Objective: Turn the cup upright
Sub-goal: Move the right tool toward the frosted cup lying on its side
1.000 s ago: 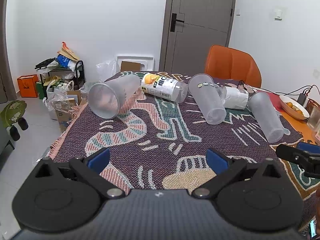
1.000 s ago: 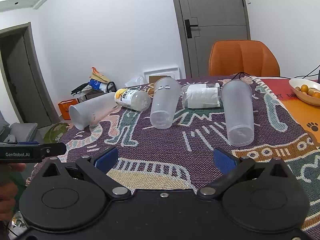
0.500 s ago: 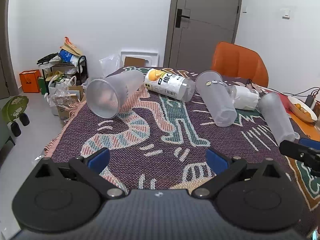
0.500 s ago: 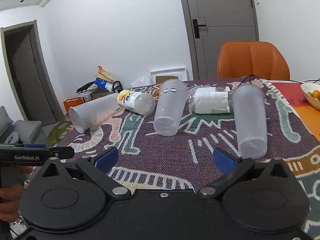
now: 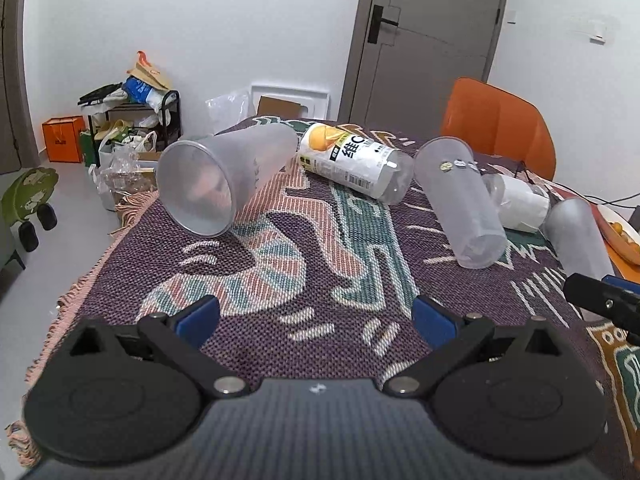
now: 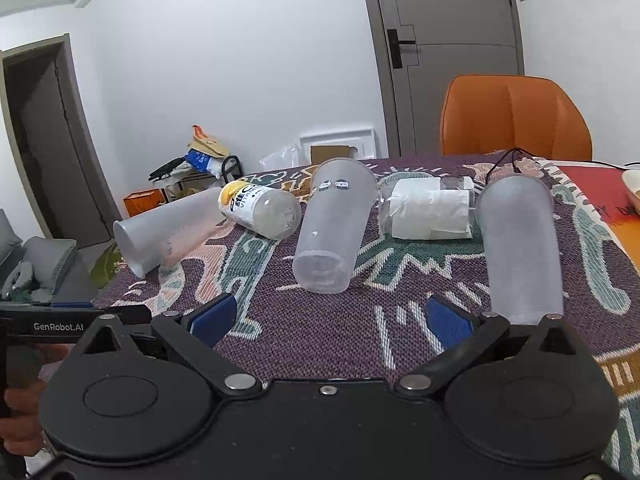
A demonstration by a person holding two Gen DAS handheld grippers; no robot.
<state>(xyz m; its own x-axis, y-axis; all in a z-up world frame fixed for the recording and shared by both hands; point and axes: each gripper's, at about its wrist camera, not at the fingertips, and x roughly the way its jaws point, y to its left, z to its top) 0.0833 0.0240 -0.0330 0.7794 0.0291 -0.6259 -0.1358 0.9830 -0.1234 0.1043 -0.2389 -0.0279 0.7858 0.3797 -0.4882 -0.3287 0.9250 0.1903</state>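
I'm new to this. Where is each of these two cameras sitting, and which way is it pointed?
Left wrist: rides on the left gripper, looking forward over the patterned cloth at the lying cups; its own open fingers show, and the right gripper's tip at the right edge.
Right wrist: rides on the right gripper, facing the same way; its open fingers show, plus the person's hand at the left.
Shared: the middle cup, the juice bottle, the orange chair.

Frosted cups (image 5: 224,184), translucent matt plastic. Juice bottle (image 5: 356,162), clear glossy plastic with a printed label. Woven cloth (image 5: 320,264) covering the desk, coarse and matt. Hand-held gripper (image 6: 328,316) in matt black plastic, with blue pads (image 6: 214,314).
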